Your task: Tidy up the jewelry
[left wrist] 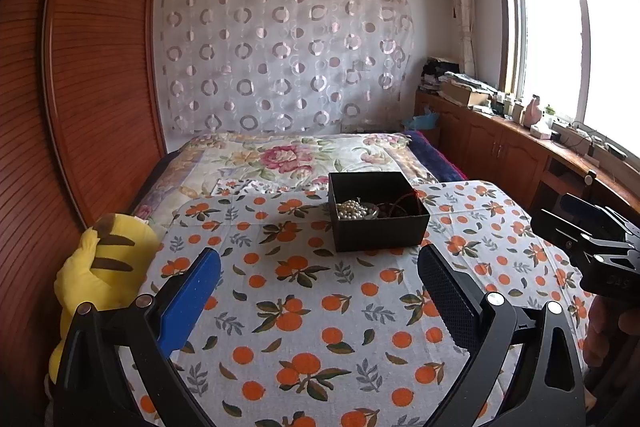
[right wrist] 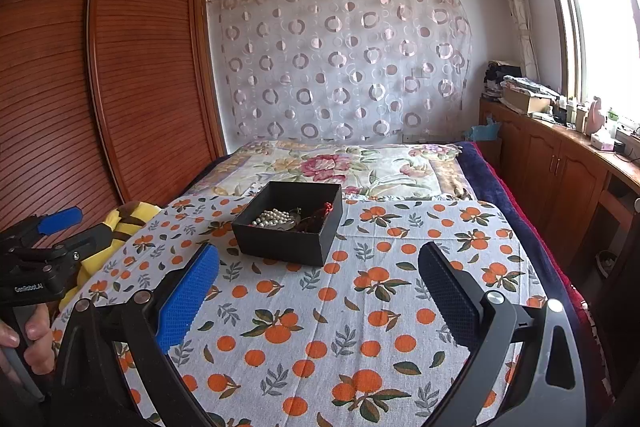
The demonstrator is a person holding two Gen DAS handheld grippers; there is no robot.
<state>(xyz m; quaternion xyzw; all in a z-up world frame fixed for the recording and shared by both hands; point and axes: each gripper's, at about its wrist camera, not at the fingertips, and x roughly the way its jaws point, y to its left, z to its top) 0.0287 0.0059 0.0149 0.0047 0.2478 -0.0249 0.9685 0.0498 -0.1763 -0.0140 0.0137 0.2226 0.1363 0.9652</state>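
Observation:
A black open box stands on the orange-print cloth, also in the right wrist view. Inside lie a white pearl strand and dark and red beaded pieces. My left gripper is open and empty, a short way in front of the box. My right gripper is open and empty, also just short of the box. The right gripper's body shows at the right edge of the left wrist view; the left gripper shows at the left of the right wrist view.
A yellow striped plush toy lies at the cloth's left edge. A bed with a floral quilt is behind the table. A wooden wardrobe stands at the left, wooden cabinets with clutter under the window at the right.

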